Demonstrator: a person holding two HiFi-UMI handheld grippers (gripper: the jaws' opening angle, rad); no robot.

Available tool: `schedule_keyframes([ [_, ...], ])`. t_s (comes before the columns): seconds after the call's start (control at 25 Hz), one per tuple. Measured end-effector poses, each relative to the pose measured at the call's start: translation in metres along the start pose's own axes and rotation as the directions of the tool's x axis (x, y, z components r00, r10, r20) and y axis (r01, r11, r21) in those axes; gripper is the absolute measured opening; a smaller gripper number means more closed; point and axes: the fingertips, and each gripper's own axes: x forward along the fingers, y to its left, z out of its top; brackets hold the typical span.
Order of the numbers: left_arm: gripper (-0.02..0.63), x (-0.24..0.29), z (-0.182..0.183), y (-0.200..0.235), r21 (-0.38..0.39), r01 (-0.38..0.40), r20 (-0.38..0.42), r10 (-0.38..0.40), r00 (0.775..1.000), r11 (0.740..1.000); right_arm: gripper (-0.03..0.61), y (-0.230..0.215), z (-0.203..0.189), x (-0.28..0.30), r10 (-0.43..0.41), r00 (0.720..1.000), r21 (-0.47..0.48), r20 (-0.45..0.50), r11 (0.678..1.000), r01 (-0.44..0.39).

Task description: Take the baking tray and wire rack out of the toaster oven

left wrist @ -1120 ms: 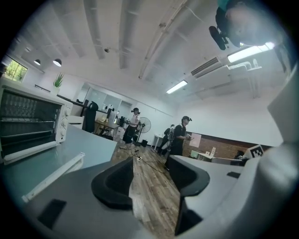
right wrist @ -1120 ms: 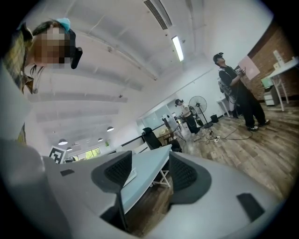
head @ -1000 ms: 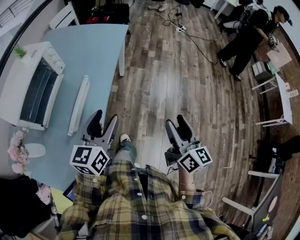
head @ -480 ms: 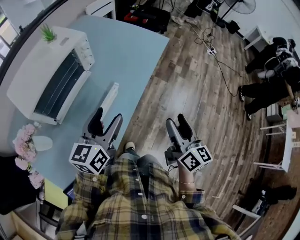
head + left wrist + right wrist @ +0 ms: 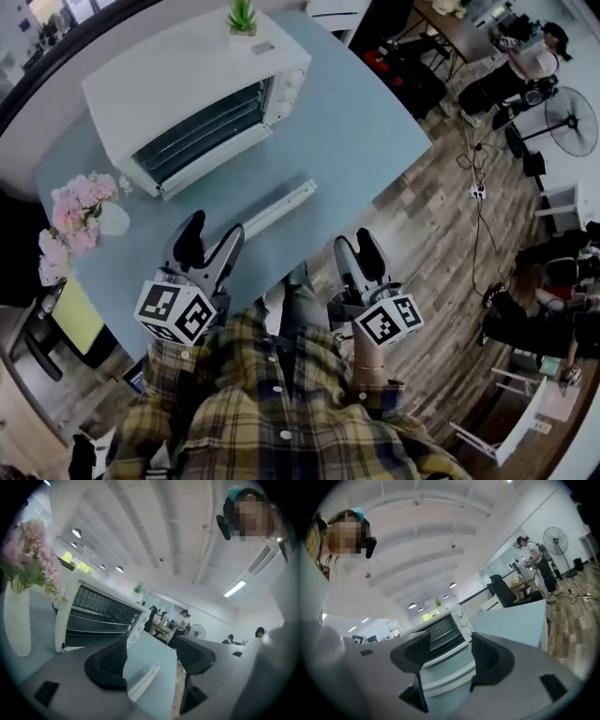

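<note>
Toaster oven (image 5: 187,75), white and box-shaped, standing on the far part of a pale blue table (image 5: 375,141) with its dark glass door (image 5: 202,131) shut and round knobs (image 5: 291,80) at its right end. Behind the glass, in the left gripper view, thin horizontal rails (image 5: 96,620); contents otherwise hard to make out. On top of the oven, a small green potted plant (image 5: 241,14). Just in front of the door but apart from it, a long narrow white bar (image 5: 278,208) lying flat on the table. To the oven's left, pink flowers in a white vase (image 5: 80,202).

Nearer, over the table's front part, left gripper (image 5: 212,232), pointed toward the oven and well short of it, jaws spread wide after just opening, nothing between them. Beside it, at the table's near edge, right gripper (image 5: 354,239), likewise aimed at the oven, jaws well apart and empty. Below both, a plaid shirt (image 5: 281,412); off to the right, dark wooden floor (image 5: 450,281).
</note>
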Motion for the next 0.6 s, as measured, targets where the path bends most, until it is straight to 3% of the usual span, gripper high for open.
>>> schedule_keyframes([
  [0.16,0.321,-0.008,0.014,0.036,-0.038,-0.146,0.077,0.149,0.986,0.988,0.256,0.002,0.0,0.06,0.119,0.99,-0.002,-0.071,0.993,-0.119],
  [0.32,0.319,-0.009,0.025,0.062,-0.099,-0.262,0.149,0.275,0.95,0.96,0.256,0.004,0.003,0.122,0.239,0.96,0.007,-0.142,0.971,-0.241],
  [0.44,0.319,-0.008,0.035,0.075,-0.155,-0.339,0.208,0.366,0.907,0.928,0.256,0.013,0.003,0.165,0.345,0.917,0.023,-0.202,0.937,-0.348],
  [0.6,0.319,-0.012,0.043,0.081,-0.228,-0.437,0.268,0.488,0.831,0.87,0.256,0.027,-0.003,0.212,0.485,0.827,0.071,-0.285,0.871,-0.486],
])
